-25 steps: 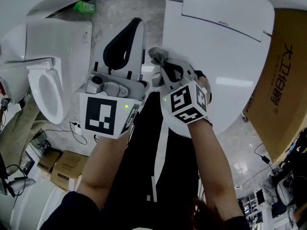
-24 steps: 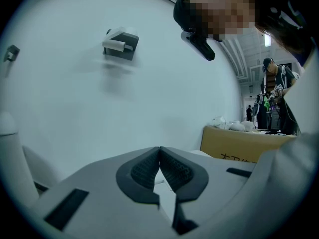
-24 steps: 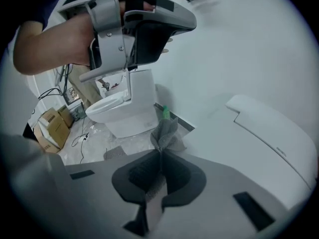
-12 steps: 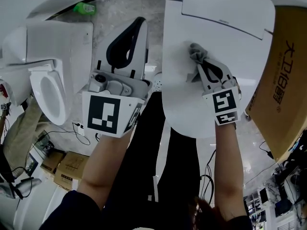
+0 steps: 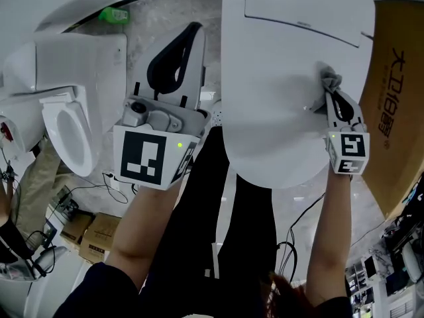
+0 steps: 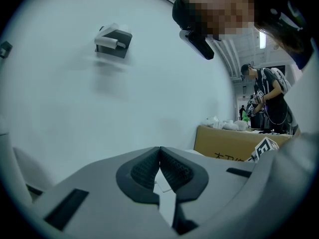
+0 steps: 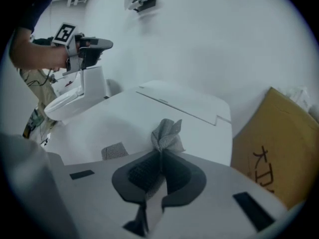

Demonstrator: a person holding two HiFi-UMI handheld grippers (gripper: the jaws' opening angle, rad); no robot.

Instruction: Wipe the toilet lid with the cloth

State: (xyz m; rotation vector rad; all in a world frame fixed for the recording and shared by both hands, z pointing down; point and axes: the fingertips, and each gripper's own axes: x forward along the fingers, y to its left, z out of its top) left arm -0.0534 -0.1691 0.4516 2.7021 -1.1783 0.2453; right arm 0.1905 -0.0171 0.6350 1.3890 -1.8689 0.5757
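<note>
The white toilet lid [image 5: 278, 78] fills the upper middle of the head view; its closed top [image 7: 164, 113] also spreads out in the right gripper view. My right gripper [image 5: 334, 97] is shut on a grey cloth [image 5: 330, 83], which sticks out of the jaws in a bunch [image 7: 166, 135] and rests on the lid near its right edge. My left gripper [image 5: 173, 58] hangs to the left of the lid, off the toilet, pointing at the floor gap; in its own view the jaws [image 6: 159, 169] are shut with nothing between them.
A brown cardboard box [image 5: 391, 98] stands right of the toilet, close to my right gripper. A second toilet with an open seat [image 5: 63, 121] stands at the left. Small boxes [image 5: 93, 234] and cables lie on the floor below. Other people work in the background [image 6: 266, 96].
My right gripper has swept the cloth across the lid from its left edge to its right edge. The left gripper has stayed put.
</note>
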